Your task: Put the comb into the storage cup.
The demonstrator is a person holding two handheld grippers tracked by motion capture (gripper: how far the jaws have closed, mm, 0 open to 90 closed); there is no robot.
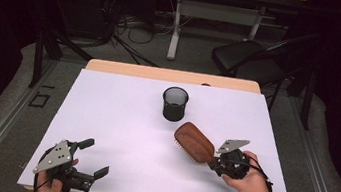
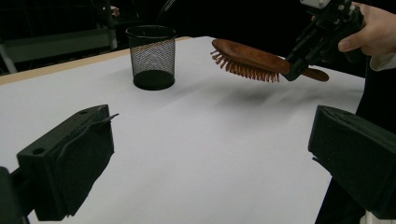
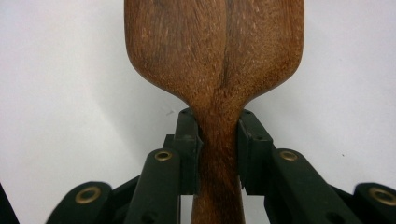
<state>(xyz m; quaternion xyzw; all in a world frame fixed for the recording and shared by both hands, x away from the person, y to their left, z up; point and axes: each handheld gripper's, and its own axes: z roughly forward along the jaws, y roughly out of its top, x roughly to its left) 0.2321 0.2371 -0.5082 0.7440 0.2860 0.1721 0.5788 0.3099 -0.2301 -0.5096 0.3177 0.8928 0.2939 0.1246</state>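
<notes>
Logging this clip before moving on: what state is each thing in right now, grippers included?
Hairbrush: held by its handle, lifted off the table, bristles down.
Mesh cup: upright on the table, nothing visible inside it.
Right gripper: shut on the hairbrush handle.
Left gripper: open, holding nothing.

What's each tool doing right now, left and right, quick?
Left tool: open, holding nothing, above the table.
Right tool: closed on the wooden hairbrush handle, brush lifted, bristles down.

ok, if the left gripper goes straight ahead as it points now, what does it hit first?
Probably nothing soon: the open left gripper faces bare white table. The mesh cup and held hairbrush flank that line, though depth is unclear.
</notes>
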